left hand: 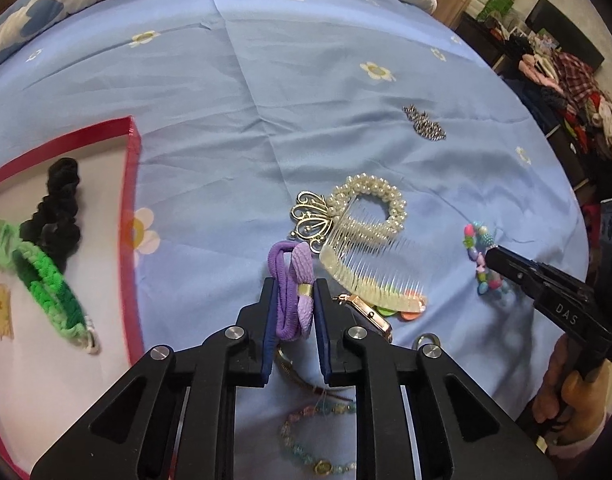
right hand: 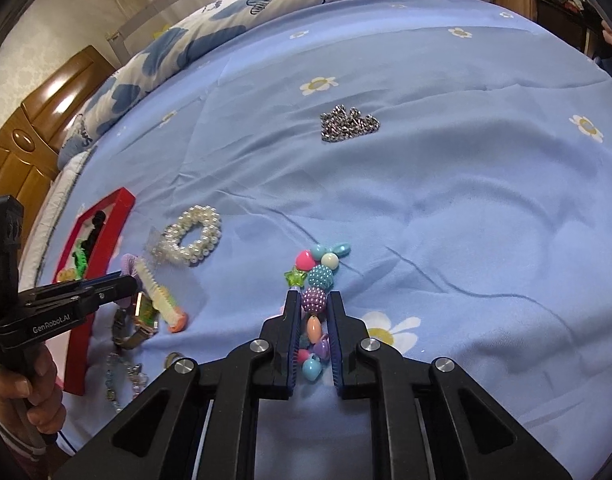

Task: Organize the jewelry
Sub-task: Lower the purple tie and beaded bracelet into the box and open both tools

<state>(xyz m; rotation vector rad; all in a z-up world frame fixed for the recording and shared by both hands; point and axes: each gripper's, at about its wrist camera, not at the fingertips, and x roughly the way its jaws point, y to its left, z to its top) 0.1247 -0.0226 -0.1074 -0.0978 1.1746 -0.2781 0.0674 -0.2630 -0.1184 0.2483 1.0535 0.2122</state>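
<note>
My left gripper [left hand: 293, 286] is shut on a purple hair tie [left hand: 291, 292], held above the blue bedsheet just right of the red-rimmed box [left hand: 131, 216]. The box holds a black scrunchie [left hand: 57, 208] and a green braided band [left hand: 45, 292]. My right gripper [right hand: 314, 300] is shut on a colourful bead bracelet [right hand: 318, 276] that lies on the sheet; it also shows in the left wrist view [left hand: 482, 264]. A pearl bracelet [left hand: 380, 200], a clear comb [left hand: 370, 272], a gold crown clip [left hand: 312, 220] and a silver rhinestone piece [right hand: 348, 124] lie on the bed.
A gold watch [left hand: 370, 312], a ring [left hand: 426, 338] and a pastel bead bracelet [left hand: 318, 440] lie under the left gripper. A folded quilt [right hand: 265, 4] lies at the far edge of the bed. Clothes and furniture [left hand: 566, 92] stand to the right.
</note>
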